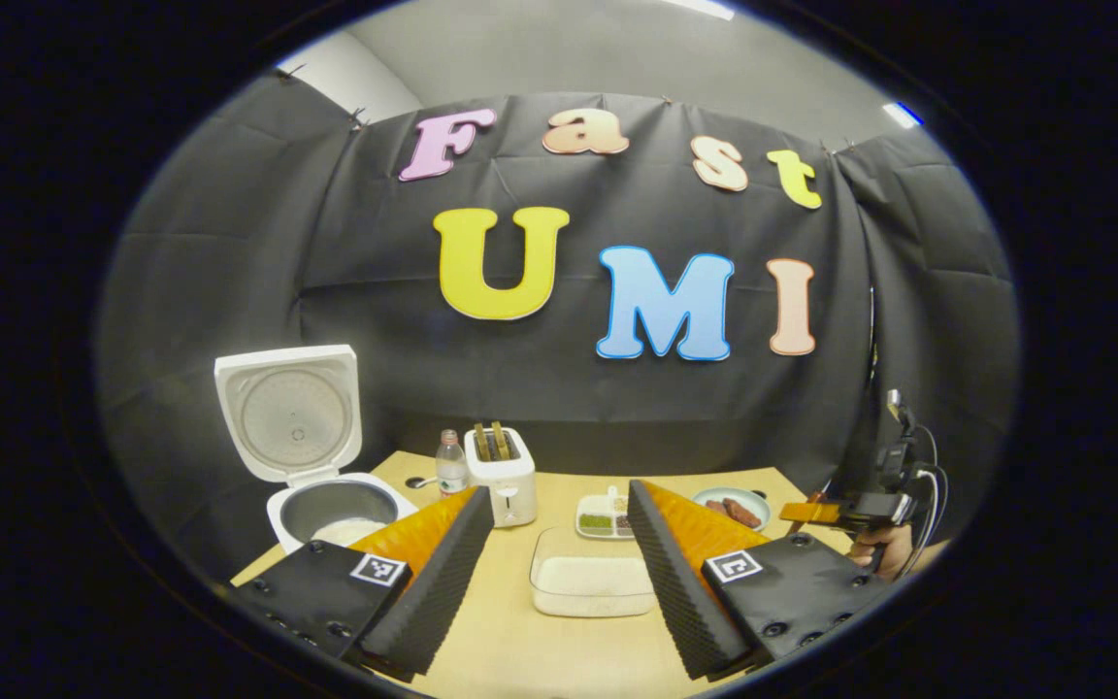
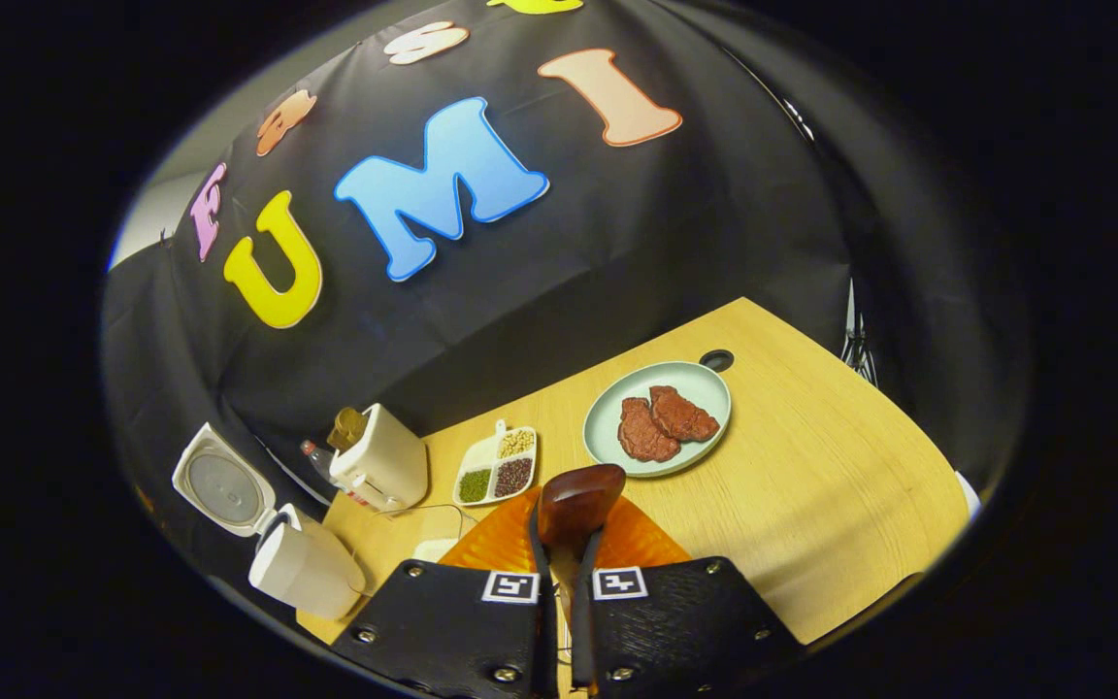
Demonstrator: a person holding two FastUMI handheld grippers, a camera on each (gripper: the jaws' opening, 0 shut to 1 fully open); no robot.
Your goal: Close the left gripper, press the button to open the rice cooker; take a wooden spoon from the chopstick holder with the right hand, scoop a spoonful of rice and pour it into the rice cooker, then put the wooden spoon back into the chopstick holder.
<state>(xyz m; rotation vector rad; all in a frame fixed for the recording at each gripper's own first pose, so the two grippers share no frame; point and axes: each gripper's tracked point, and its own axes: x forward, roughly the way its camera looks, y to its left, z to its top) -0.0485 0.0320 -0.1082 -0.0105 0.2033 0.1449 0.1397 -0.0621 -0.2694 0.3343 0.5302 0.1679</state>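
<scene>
Looking across the desk [image 1: 520,650], I see the rice cooker [image 1: 326,505] at far left, lid upright and open, rice in its pot. My left hand-held gripper [image 1: 559,573] stands wide, a clear rice tray [image 1: 590,585] between its fingers. My right hand-held gripper [image 2: 559,582] is clamped on the wooden spoon [image 2: 578,500], handle pinched between the fingers, long axis along them, bowl pointing forward toward the plate [image 2: 656,413]
</scene>
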